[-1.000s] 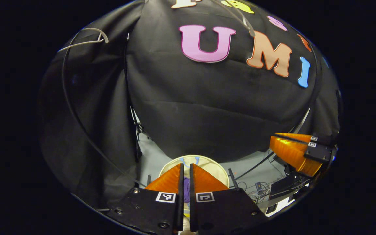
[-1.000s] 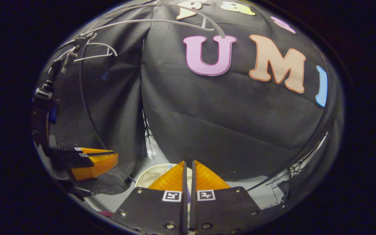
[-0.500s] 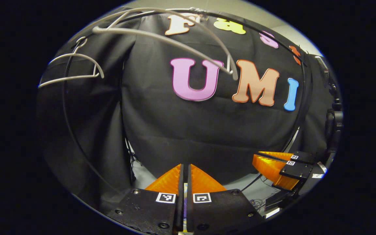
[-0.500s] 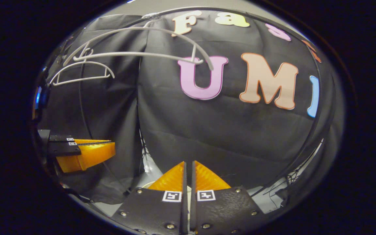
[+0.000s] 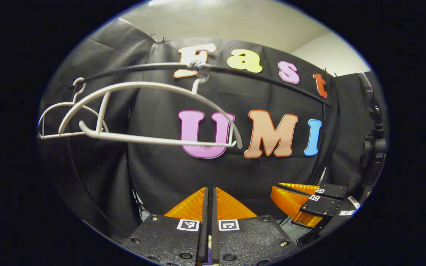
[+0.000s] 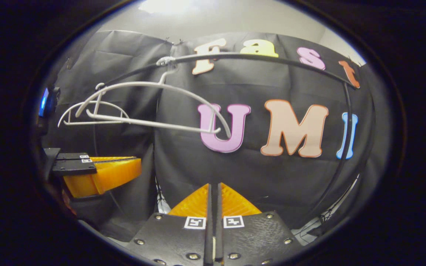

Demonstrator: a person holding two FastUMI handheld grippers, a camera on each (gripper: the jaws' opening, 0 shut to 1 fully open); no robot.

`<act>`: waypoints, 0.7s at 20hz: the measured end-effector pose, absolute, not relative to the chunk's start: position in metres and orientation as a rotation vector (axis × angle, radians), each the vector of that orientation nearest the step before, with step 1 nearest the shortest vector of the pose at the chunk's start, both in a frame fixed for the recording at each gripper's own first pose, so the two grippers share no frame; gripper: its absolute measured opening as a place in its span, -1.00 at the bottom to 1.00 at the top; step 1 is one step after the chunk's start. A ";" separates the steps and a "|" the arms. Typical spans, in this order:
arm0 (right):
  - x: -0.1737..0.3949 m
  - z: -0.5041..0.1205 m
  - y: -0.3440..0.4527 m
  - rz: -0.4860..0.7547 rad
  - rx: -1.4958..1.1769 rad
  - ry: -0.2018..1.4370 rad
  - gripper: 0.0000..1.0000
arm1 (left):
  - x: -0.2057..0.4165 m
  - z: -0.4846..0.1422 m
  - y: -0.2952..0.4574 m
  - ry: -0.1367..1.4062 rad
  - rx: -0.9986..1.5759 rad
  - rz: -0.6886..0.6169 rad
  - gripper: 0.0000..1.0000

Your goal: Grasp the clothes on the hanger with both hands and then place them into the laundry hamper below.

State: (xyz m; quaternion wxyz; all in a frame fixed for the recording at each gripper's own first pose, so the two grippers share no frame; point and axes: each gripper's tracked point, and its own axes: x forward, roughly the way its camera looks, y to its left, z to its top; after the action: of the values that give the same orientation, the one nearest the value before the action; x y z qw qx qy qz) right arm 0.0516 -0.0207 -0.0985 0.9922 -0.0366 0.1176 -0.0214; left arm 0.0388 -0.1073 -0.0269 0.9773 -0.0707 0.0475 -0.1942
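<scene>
The near hanger at 11 o'clock hangs bare; transfer appears complete. My left gripper and right gripper are closed, holding nothing.

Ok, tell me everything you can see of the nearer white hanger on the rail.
The nearer white hanger is bare, with no garment on it. It looks like smooth pale plastic: a curved shoulder arch, a straight lower bar and short struts joining them near both ends. Its hook hangs on the black rail, the body tilted slightly. A second white hanger hangs behind it, farther along. Nothing else touches it; both grippers are below.
</scene>
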 end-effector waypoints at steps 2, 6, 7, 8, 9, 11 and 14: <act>0.051 -0.075 -0.022 -0.049 -0.072 0.189 -0.94 | 0.033 -0.004 -0.109 0.045 -0.148 -0.398 -0.91; 0.046 -0.035 -0.027 -0.064 -0.061 0.105 -0.94 | 0.025 0.037 -0.112 -0.044 -0.137 -0.406 -0.91; 0.044 -0.027 -0.030 -0.073 -0.051 0.088 -0.94 | 0.022 0.046 -0.113 -0.064 -0.137 -0.406 -0.91; 0.041 -0.020 -0.035 -0.083 -0.044 0.069 -0.99 | 0.021 0.053 -0.112 -0.081 -0.136 -0.405 -0.91; 0.039 -0.009 -0.044 -0.096 -0.044 0.055 -0.99 | 0.018 0.060 -0.113 -0.099 -0.134 -0.405 -1.00; 0.034 0.004 -0.055 -0.116 -0.057 0.032 -0.99 | 0.013 0.070 -0.117 -0.122 -0.132 -0.413 -0.91; 0.025 0.015 -0.067 -0.140 -0.057 0.011 -0.94 | 0.006 0.080 -0.121 -0.149 -0.138 -0.419 -0.91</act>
State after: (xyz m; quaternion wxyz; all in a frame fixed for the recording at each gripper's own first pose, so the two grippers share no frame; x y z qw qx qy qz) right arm 0.0248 -0.0667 0.0147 0.9971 -0.0286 0.0053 -0.0699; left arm 0.0064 -0.1210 0.0800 0.9730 -0.0685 -0.0737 -0.2076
